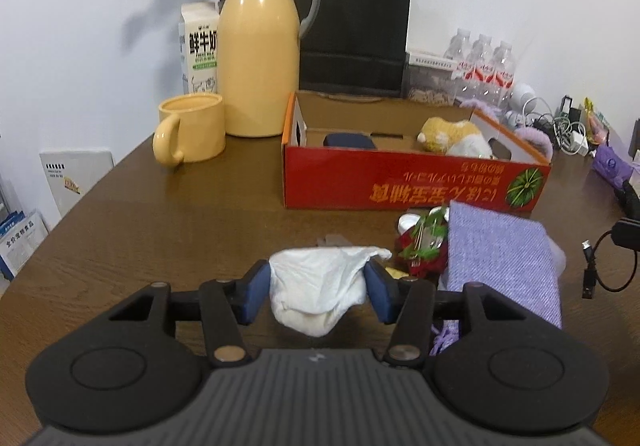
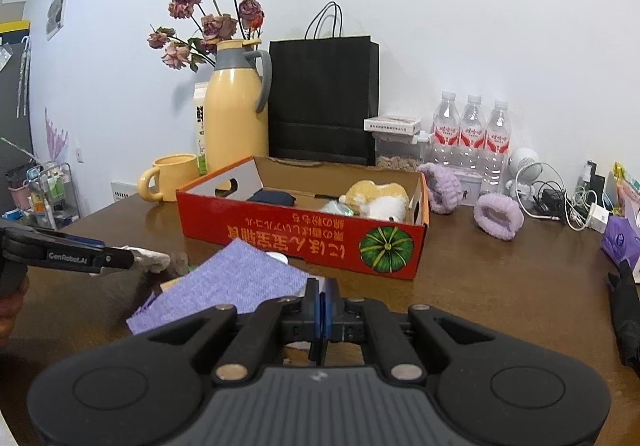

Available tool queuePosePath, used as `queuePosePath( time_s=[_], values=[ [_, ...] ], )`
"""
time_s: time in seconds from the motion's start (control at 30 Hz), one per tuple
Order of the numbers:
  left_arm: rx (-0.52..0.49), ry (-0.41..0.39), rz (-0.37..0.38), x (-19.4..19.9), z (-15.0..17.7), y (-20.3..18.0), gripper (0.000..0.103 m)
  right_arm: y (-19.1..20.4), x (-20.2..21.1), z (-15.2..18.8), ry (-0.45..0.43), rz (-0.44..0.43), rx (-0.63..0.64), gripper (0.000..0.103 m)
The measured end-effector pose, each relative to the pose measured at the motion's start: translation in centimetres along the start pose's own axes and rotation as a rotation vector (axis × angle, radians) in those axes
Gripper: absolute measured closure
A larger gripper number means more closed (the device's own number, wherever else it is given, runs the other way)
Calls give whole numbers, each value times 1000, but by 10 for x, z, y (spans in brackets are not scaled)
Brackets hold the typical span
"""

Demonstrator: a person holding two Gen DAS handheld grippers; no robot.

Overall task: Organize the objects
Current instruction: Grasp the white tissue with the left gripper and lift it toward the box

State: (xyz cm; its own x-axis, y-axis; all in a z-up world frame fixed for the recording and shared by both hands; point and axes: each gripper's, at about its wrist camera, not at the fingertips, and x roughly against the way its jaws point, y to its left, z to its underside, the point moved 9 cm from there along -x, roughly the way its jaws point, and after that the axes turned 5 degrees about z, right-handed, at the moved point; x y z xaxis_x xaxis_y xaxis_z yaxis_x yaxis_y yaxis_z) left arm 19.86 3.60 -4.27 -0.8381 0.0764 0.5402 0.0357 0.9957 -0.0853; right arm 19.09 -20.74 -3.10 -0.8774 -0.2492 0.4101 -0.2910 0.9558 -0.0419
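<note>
Tissue (image 1: 320, 286) in left gripper (image 1: 318, 286), purple cloth (image 1: 504, 258) beside.

Tabletop (image 1: 160, 230): glossy dark wood. Box (image 1: 360, 181): matt red cardboard. Jug (image 1: 260, 57): glossy plastic. Purple cloth (image 1: 504, 258): rough woven.

Cardboard box (image 1: 412, 181) at table (image 1: 160, 230) centre; plush toy (image 1: 456, 137) inside, at its right end. Jug (image 1: 260, 57) behind box's left corner, mug (image 1: 192, 133) left of jug, carton (image 1: 199, 45) behind mug. Paper bag (image 1: 356, 29) behind box. Bottles (image 1: 484, 65) right of bag. Woven cloth (image 1: 504, 262) before box. Crumpled tissue (image 1: 320, 286) left of cloth.
</note>
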Motion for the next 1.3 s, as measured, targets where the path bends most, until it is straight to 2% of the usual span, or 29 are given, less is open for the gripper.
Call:
queuePosePath(
  time_s=[0.63,0.87,1.1,1.3],
  values=[
    [-22,-116,27,16,-46,-14,51,17,-10,-36,-65,-36,16,101],
    [-38,-184,45,17,-79,-25,51,21,-19,-65,-116,-51,27,101],
    [-48,-234,49,-5,-115,-38,51,25,-49,-106,-166,-69,24,101],
    [-28,-246,44,-44,-141,-41,51,26,-97,-131,-164,-83,8,101]
  ],
)
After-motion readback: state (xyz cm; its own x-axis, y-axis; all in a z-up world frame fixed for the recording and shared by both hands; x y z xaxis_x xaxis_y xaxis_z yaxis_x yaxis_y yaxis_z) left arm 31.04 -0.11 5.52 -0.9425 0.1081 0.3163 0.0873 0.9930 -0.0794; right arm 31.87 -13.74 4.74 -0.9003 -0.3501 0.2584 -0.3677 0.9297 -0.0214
